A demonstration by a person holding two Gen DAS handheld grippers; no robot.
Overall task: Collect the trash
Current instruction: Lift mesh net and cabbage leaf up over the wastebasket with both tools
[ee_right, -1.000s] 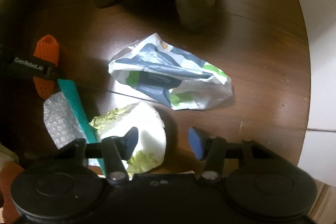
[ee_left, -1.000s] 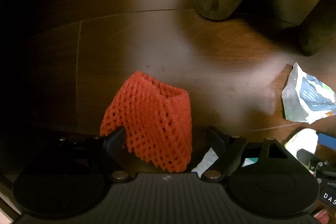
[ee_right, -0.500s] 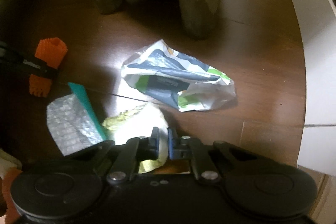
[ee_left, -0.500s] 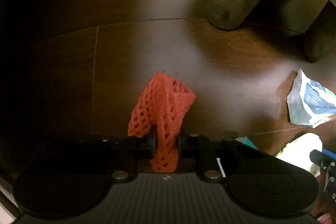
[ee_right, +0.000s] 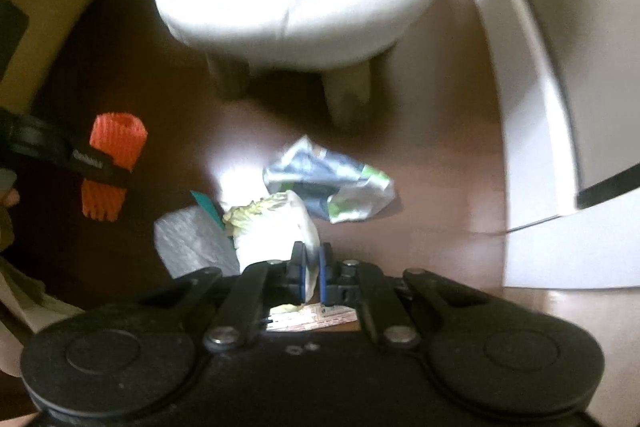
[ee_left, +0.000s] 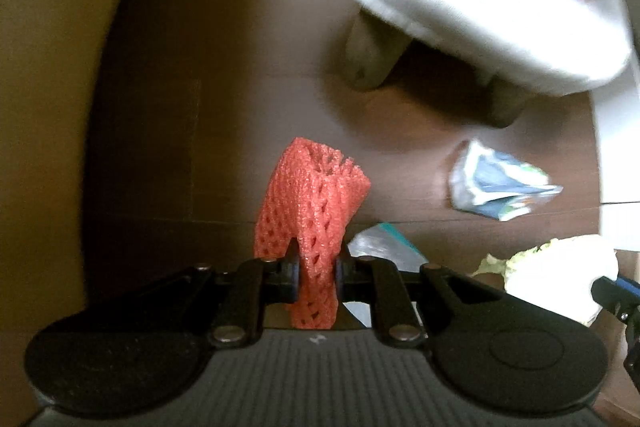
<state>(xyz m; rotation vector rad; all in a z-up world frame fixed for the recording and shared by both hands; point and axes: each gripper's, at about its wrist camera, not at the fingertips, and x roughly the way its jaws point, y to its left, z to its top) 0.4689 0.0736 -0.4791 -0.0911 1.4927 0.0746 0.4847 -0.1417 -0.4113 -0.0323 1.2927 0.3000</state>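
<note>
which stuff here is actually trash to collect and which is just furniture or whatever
Trash for the job:
- orange foam fruit net, clamped in the left tongs
- white cabbage piece, pinched in the right tongs
- crumpled printed wrapper
- clear bubble-wrap bag with a teal strip

Just there:
- white round cushioned stool
- dark wooden floor
</note>
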